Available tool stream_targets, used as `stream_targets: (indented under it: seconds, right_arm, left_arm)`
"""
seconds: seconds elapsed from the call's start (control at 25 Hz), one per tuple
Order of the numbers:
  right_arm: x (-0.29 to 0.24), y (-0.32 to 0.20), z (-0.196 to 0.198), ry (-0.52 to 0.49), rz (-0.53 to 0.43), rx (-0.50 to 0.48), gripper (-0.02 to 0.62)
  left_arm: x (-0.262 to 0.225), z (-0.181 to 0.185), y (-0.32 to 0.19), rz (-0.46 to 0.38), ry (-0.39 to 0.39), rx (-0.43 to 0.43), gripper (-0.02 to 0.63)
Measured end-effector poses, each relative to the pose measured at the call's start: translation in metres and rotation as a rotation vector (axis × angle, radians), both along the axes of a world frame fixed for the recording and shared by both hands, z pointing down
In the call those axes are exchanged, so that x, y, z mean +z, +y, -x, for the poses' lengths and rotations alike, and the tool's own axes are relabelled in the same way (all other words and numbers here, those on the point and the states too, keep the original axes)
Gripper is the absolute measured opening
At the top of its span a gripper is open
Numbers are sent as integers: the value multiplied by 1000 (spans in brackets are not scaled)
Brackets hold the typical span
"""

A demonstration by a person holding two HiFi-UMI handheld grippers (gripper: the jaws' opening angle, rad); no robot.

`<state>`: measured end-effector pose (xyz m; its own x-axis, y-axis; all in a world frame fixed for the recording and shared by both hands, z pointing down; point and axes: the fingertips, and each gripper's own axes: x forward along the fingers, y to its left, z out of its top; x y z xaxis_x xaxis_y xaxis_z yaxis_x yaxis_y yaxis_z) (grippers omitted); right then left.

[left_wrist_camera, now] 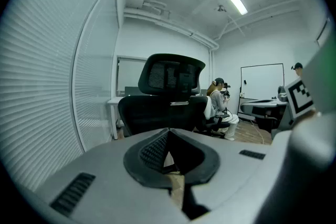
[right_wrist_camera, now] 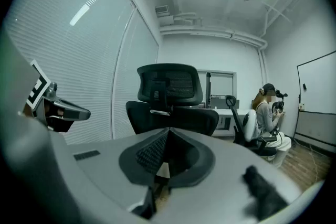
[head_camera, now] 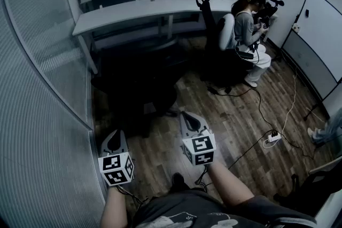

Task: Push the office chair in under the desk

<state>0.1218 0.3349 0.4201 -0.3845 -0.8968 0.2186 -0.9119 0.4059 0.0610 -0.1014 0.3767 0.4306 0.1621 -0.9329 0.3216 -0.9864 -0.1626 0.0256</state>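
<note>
Two grippers [head_camera: 114, 140] [head_camera: 191, 122], one desk [head_camera: 139, 10], one whiteboard [head_camera: 320, 34], one seated person [head_camera: 246, 29]

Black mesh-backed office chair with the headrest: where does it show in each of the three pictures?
Head view: the black mesh-backed office chair is left of centre, a dark shape before the long white desk.
Left gripper view: the chair fills the centre, straight ahead.
Right gripper view: centre, straight ahead.
Shared landmark: the seated person in a grey top, right of the chair everywhere.
</note>
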Motion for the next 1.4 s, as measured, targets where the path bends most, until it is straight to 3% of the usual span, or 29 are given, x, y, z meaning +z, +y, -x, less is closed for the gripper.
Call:
stream_targets:
  seconds: [0.84,1.0,1.16,1.2,1.28,1.4]
  right_arm:
    - [6,6,-6,7,8,-27,20]
    - [16,-17,-12,22,35,-16,23]
    - [15,-44,-17,93,-15,-35,28]
    - [14,-52,-18,122,-24,-42,31]
    - [16,-67,-21,165,-21,-54,51]
    - [20,-87,-24,189,-4,-96,127]
  left_arm:
    - [9,-13,7,20,-10,43,14]
    - [8,-8,-13,-22,-108,12,15]
    - [6,-10,-36,-59,-205,11,20]
    - [7,-11,-42,-49,-211,23,41]
    - [11,-14,-53,-22,-211,41,153]
    - [13,-11,-69,-8,-226,19,184]
